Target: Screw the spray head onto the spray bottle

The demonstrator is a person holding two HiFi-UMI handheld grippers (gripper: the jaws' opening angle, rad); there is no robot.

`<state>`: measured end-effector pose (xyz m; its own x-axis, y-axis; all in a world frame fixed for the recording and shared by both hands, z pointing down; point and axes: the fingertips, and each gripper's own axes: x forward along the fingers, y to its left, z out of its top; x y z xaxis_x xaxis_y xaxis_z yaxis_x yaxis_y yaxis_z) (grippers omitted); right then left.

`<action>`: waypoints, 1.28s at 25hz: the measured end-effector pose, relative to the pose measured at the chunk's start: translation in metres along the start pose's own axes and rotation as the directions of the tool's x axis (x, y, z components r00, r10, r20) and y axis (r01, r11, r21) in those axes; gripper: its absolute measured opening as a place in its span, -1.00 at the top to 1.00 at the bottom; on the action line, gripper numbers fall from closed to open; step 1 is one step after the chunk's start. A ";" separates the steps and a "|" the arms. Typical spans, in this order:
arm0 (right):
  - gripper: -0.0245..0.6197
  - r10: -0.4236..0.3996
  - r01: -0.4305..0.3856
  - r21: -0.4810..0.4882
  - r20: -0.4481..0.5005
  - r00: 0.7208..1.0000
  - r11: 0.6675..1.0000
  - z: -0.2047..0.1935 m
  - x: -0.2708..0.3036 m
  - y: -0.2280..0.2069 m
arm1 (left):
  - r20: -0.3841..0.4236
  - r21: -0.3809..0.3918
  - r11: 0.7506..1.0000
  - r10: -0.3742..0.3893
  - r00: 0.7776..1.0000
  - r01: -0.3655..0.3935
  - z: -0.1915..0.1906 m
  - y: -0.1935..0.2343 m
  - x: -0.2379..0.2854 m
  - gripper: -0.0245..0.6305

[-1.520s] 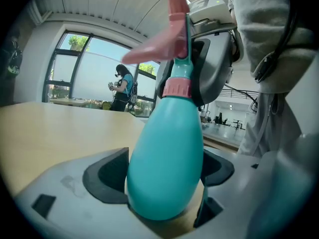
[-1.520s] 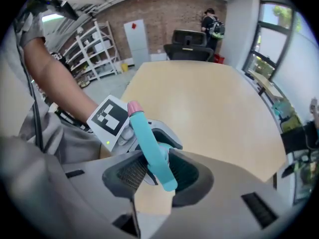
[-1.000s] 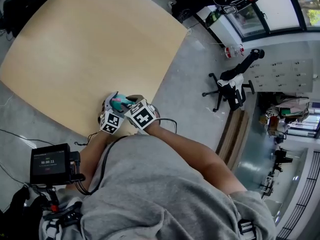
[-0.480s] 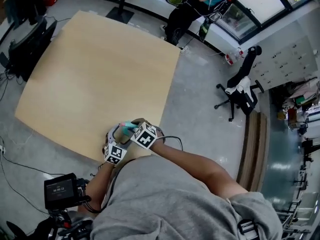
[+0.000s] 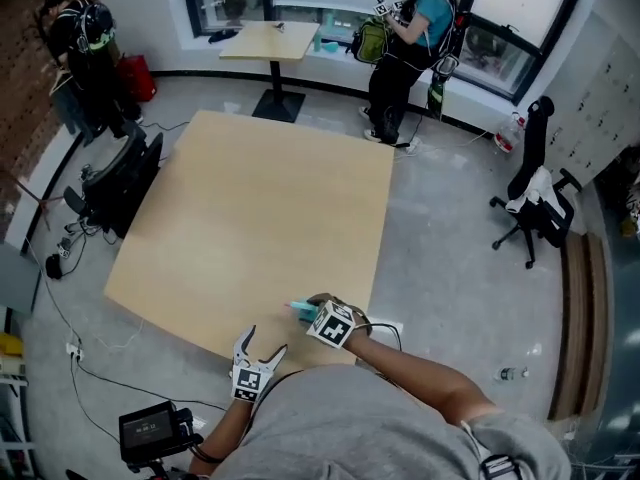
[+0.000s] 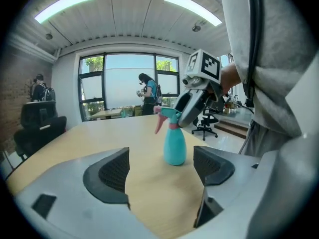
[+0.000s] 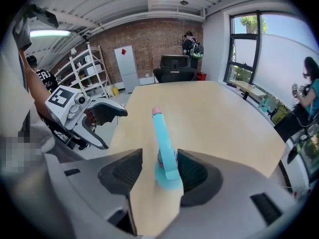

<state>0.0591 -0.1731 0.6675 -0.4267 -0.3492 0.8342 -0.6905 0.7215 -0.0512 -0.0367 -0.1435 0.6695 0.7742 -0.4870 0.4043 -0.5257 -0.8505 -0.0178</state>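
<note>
Right claw: your right claw (image 7: 159,162) points down at the table (image 7: 214,113); its jaws have just been opening and stand apart.
Between the jaws: the teal spray bottle (image 7: 167,180) stands upright with the spray head (image 7: 160,128) on it. It is close to the right jaw and clear of the left one.
Left claw: your left claw (image 7: 105,126) is at the left, beside the table's edge, jaws apart.
Far end: brick wall (image 7: 149,39), shelves (image 7: 89,66).

A square, pale wooden table (image 5: 250,218) stands on the grey floor (image 5: 450,248). A teal spray bottle (image 6: 174,144) stands upright near its near right corner.
</note>
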 end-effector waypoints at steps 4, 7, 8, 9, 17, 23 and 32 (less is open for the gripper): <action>0.24 0.000 -0.004 0.043 0.103 0.995 0.999 0.003 -0.009 -0.002 | 0.045 -0.066 0.993 0.100 0.994 -0.097 0.020 0.035 -0.029 -0.29; 0.22 -0.016 0.004 0.064 0.200 0.980 0.998 0.002 -0.030 -0.001 | 0.097 -0.115 0.980 0.173 0.980 -0.162 0.040 0.050 -0.050 -0.24; 0.22 -0.022 0.005 0.071 0.234 0.972 0.997 0.002 -0.039 0.000 | 0.117 -0.126 0.976 0.192 0.974 -0.177 0.048 0.052 -0.057 -0.19; 0.22 -0.026 0.005 0.078 0.264 0.964 0.997 0.003 -0.048 0.001 | 0.136 -0.136 0.973 0.207 0.969 -0.189 0.056 0.055 -0.063 -0.13; 0.22 -0.136 0.085 0.147 0.389 0.911 0.986 0.022 -0.093 -0.006 | 0.257 -0.226 0.954 0.255 0.932 -0.199 0.104 0.071 -0.102 0.84; 0.23 -0.311 0.166 0.286 0.599 0.738 0.944 0.028 -0.210 -0.013 | 0.385 -0.278 0.951 0.239 0.891 -0.135 0.163 0.043 -0.143 0.91; 0.90 -0.206 0.168 0.132 0.789 0.579 0.977 0.023 -0.353 0.066 | 0.439 -0.329 0.936 0.266 0.858 -0.122 0.206 -0.031 -0.203 0.91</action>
<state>0.1508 -0.0159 0.3574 -0.5652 -0.8228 0.0600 -0.8235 0.5670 0.0173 -0.1048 -0.0594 0.3996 0.6791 -0.7316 -0.0595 -0.7029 -0.6716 0.2344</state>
